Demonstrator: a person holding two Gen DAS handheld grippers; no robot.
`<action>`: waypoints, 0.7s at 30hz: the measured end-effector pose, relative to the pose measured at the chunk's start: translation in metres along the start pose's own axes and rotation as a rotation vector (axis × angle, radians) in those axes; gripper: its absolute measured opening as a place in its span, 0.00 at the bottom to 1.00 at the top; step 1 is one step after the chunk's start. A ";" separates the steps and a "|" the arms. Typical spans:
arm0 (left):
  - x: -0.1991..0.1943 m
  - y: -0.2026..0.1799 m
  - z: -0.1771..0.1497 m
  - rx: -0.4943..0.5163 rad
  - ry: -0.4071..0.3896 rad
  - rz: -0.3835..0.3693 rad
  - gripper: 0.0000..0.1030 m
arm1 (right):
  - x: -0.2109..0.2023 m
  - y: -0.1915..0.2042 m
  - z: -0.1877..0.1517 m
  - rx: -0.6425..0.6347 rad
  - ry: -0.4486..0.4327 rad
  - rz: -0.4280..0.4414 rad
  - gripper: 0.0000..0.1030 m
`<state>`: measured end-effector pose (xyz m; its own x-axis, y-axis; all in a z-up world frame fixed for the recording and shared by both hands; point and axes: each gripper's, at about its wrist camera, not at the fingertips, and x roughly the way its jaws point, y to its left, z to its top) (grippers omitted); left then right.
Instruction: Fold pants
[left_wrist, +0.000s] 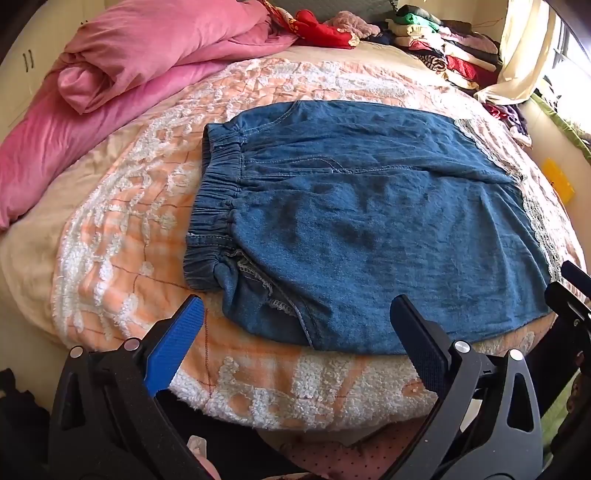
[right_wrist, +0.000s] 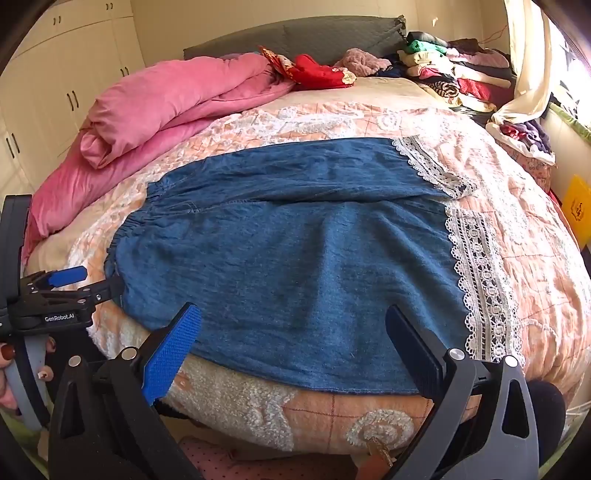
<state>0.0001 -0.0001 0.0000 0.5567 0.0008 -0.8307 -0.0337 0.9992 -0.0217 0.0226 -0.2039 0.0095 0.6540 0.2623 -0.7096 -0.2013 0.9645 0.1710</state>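
On the peach quilted bedspread lie the blue denim pants with lace-trimmed cuffs, spread flat and seemingly unfolded. Left gripper and right gripper hover spread wide, empty — folding looks unstarted; next, pinch an edge.

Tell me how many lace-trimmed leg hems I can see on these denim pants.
2: the far leg's lace hem lies toward the clothes pile; the near leg's lace hem sits by the bed's front edge.

Two matching black handheld grippers

Each gripper, left and right, has one blue ribbed pad, one dark pad and silver rivets; the person's fingernails look painted, perhaps dark red.
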 end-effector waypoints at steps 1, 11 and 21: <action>0.000 0.000 0.000 0.000 0.001 0.000 0.92 | 0.000 0.000 0.000 -0.001 0.000 0.002 0.96; 0.001 0.001 0.000 -0.003 -0.003 -0.001 0.92 | 0.001 0.001 0.000 -0.002 -0.001 0.003 0.96; 0.002 0.004 0.005 -0.003 0.000 0.002 0.92 | 0.001 0.001 0.000 -0.003 0.001 0.004 0.96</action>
<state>0.0049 0.0046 0.0011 0.5566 0.0032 -0.8308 -0.0377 0.9991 -0.0214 0.0234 -0.2022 0.0089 0.6522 0.2662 -0.7098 -0.2059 0.9633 0.1721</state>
